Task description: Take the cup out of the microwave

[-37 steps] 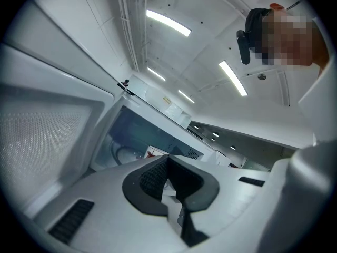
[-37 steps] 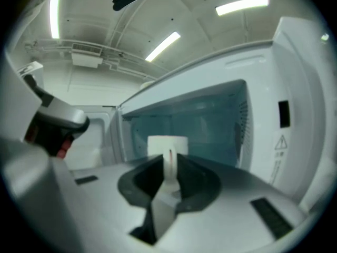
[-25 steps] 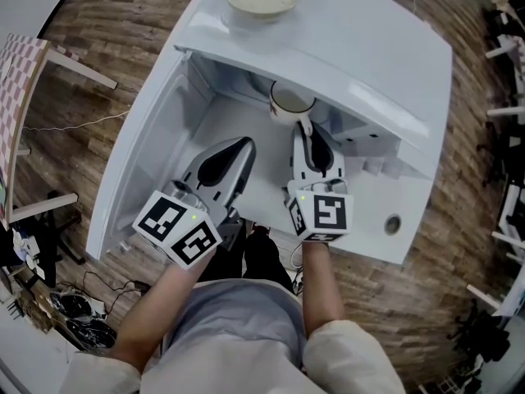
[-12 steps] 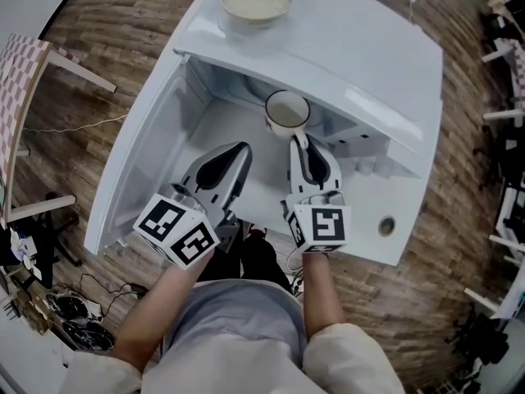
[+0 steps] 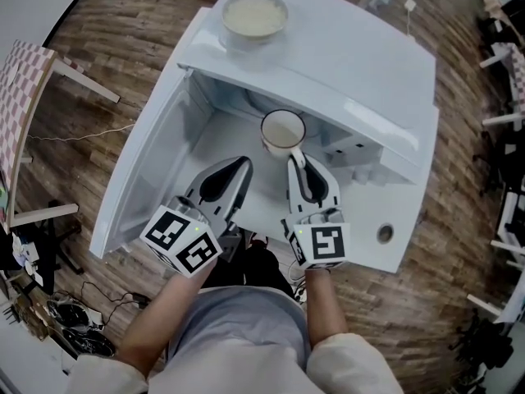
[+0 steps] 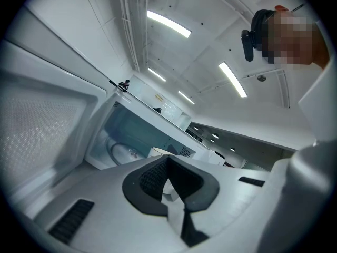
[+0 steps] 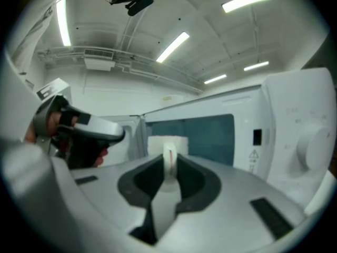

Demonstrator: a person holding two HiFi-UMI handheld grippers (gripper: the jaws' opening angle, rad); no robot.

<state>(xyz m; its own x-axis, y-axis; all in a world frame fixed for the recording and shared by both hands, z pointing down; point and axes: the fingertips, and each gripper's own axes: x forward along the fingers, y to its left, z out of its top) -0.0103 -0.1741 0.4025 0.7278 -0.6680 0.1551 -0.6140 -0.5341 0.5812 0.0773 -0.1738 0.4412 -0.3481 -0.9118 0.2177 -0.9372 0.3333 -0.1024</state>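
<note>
A white cup (image 5: 283,131) with pale liquid in it hangs in front of the open white microwave (image 5: 353,52), just outside its cavity. My right gripper (image 5: 298,159) is shut on the cup's handle; in the right gripper view the handle (image 7: 169,159) stands upright between the jaws with the cup (image 7: 167,143) behind it. My left gripper (image 5: 239,167) hovers to the cup's left over the space by the open door (image 5: 135,183), jaws together and holding nothing. The left gripper view looks past the left gripper (image 6: 168,182) into the cavity (image 6: 131,133).
A bowl (image 5: 255,15) of pale food sits on top of the microwave. The control panel with knobs (image 7: 310,141) is at the right of the opening. Wooden floor surrounds the unit, with cables and gear at the lower left (image 5: 74,318).
The right gripper has drawn the cup back out of the cavity toward me, so its whole rim now shows. The left gripper has stayed in place.
</note>
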